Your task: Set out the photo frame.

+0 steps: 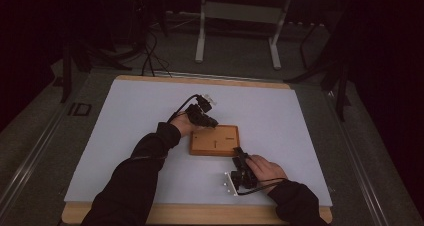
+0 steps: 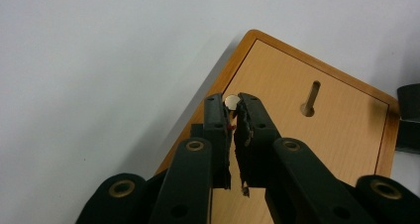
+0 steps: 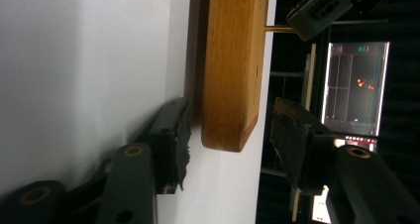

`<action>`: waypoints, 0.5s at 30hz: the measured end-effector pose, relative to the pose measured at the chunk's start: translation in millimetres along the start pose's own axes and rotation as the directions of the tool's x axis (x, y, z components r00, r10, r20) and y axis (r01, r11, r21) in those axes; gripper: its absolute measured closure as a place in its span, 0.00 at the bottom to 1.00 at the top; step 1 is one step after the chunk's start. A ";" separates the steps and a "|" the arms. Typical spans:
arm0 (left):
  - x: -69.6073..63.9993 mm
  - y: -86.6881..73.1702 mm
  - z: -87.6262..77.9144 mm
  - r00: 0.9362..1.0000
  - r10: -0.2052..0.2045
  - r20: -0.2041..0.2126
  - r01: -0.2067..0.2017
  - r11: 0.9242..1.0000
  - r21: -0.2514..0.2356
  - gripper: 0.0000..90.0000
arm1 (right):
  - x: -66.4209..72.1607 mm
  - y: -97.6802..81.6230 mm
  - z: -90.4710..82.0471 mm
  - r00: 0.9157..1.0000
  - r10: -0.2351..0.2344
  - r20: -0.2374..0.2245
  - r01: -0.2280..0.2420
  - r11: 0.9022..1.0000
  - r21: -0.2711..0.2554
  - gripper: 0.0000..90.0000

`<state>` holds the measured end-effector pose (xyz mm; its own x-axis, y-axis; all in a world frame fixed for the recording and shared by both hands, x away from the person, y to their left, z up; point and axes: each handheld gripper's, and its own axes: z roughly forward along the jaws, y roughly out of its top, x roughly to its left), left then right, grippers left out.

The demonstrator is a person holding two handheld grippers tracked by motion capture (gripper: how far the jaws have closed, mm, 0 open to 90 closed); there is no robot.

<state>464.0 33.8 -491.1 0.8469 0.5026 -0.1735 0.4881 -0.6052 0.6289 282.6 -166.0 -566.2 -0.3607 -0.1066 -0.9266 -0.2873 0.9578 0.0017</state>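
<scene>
One wooden board (image 1: 214, 140). Left gripper (image 2: 234, 105) pinches what looks like one small peg (image 2: 231, 102); right gripper (image 3: 228, 130) straddles the board's corner, half-spread.

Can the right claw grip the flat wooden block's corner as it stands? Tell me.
Probably yes: the right claw straddles the flat wooden block's corner, jaws apart on either side, nothing between them and the wood.

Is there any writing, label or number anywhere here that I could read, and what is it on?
"ID": pale letters on the dark floor mat left of the table, as best they can be read.
Screen behind the wooden block: small greenish text at its top, too blurred to read.
Wooden block, grippers, white table cover: no writing.
</scene>
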 end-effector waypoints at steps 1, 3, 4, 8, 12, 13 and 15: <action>0.0 0.0 0.0 1.000 0.000 0.000 0.000 1.000 0.000 0.94 | 0.0 0.0 0.0 1.000 0.000 0.000 0.000 1.000 0.000 0.56; 0.1 0.2 0.0 1.000 -0.001 0.001 0.001 1.000 0.001 0.94 | 1.5 0.7 3.1 0.999 -0.033 0.024 0.033 0.999 -0.002 0.57; 0.5 0.0 0.2 1.000 -0.013 0.005 0.013 1.000 -0.003 0.94 | 1.5 0.7 3.1 0.999 -0.033 0.024 0.033 0.999 -0.002 0.57; 0.4 0.4 0.1 1.000 -0.007 0.004 0.007 1.000 0.002 0.94 | 2.6 1.8 5.6 0.998 -0.061 0.035 0.061 0.998 0.001 0.60; 1.5 0.2 0.3 1.000 -0.015 0.008 0.015 1.000 -0.002 0.94 | 6.2 3.9 7.5 0.992 -0.116 0.052 0.116 0.993 0.001 0.69; 1.5 0.2 0.3 1.000 -0.015 0.008 0.015 1.000 -0.002 0.94 | 6.2 3.9 7.5 0.992 -0.116 0.052 0.116 0.993 0.001 0.69; 0.6 0.7 0.3 1.000 -0.009 0.003 0.009 1.000 0.001 0.94 | 6.6 3.7 8.4 0.993 -0.109 0.043 0.109 0.994 0.007 0.71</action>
<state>465.0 33.4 -491.0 0.8434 0.5057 -0.1815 0.4955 -0.6016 0.6265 286.6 -160.9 -575.5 -0.2891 -0.1989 -0.9364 -0.3189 0.9423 -0.1017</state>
